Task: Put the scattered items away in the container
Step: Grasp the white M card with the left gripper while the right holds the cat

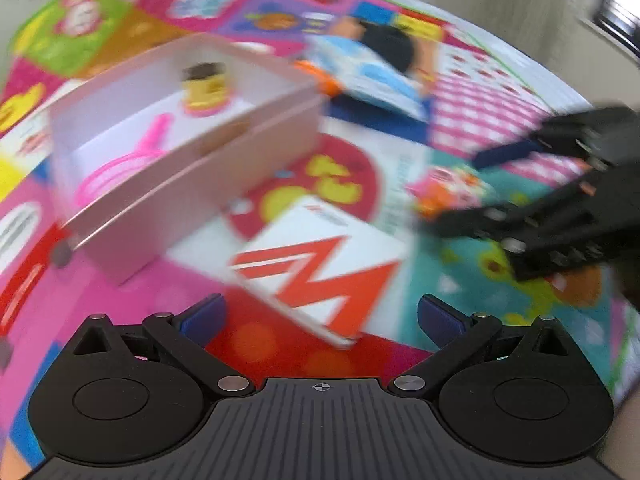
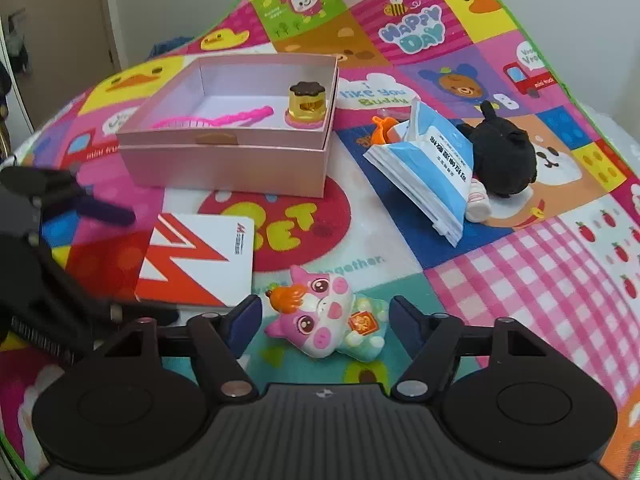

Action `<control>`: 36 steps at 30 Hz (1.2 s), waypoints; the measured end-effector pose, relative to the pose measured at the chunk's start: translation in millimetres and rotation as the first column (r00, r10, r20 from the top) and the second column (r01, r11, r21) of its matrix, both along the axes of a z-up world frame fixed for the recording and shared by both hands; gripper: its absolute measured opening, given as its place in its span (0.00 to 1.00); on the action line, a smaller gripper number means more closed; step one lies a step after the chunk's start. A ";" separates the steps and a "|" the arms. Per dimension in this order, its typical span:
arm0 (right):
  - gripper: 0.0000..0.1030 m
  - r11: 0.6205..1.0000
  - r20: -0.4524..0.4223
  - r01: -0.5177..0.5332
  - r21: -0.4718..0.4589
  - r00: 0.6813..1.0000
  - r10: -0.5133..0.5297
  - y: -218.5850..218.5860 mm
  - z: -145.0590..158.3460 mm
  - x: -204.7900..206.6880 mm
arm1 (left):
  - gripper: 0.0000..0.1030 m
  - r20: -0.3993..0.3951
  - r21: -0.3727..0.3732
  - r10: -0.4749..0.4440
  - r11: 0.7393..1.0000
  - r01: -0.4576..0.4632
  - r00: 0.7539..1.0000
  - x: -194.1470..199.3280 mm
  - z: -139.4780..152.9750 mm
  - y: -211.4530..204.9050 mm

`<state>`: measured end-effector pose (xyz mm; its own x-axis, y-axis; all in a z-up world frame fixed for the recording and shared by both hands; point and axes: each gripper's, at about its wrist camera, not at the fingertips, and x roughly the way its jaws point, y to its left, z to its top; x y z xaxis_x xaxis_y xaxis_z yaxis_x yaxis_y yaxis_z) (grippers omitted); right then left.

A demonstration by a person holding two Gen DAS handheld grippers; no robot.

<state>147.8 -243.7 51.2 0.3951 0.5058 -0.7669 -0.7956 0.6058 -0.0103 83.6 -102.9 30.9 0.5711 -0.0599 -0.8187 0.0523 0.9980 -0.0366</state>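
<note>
A pink open box (image 2: pixel 224 160) (image 1: pixel 192 184) sits on the play mat, holding a pink comb (image 2: pixel 216 119) (image 1: pixel 132 156) and a yellow pudding toy (image 2: pixel 307 106) (image 1: pixel 204 86). My right gripper (image 2: pixel 326 312) is open with a pink cat toy (image 2: pixel 326 320) lying between its fingers on the mat. My left gripper (image 1: pixel 320 316) is open and empty just above a white and red card box (image 1: pixel 320 268) (image 2: pixel 196 260). A blue wipes pack (image 2: pixel 424 172) (image 1: pixel 368 76), a black plush (image 2: pixel 504 160), an orange toy (image 2: pixel 384 128) and a small white bottle (image 2: pixel 478 200) lie to the right of the box.
The colourful play mat (image 2: pixel 520 260) covers the surface and ends at a green edge near the wall (image 2: pixel 580 20). The left wrist view is motion-blurred. The right gripper shows at that view's right (image 1: pixel 560 208); the left gripper shows at the right wrist view's left (image 2: pixel 52 240).
</note>
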 end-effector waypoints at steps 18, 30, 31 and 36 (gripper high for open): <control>0.77 0.991 -0.042 -0.135 0.008 0.990 0.135 -4.9 -15.6 14.1 | 1.00 0.074 0.225 -0.182 0.961 0.161 0.981 22.2 -16.0 -10.4; 0.78 0.996 -0.063 -0.011 0.093 0.998 0.017 -21.4 -13.3 13.6 | 1.00 0.005 0.084 -0.134 0.988 0.133 0.991 -7.4 -10.3 -23.0; 0.73 0.996 -0.049 -0.022 0.084 0.998 0.026 -16.2 -14.7 13.1 | 1.00 0.018 0.088 -0.119 0.989 0.117 0.993 -8.2 -6.7 -22.3; 0.46 1.000 -0.035 -0.011 0.001 0.999 0.011 -2.0 -17.5 12.2 | 1.00 0.055 0.096 -0.064 0.994 0.058 0.996 -0.3 2.1 -22.9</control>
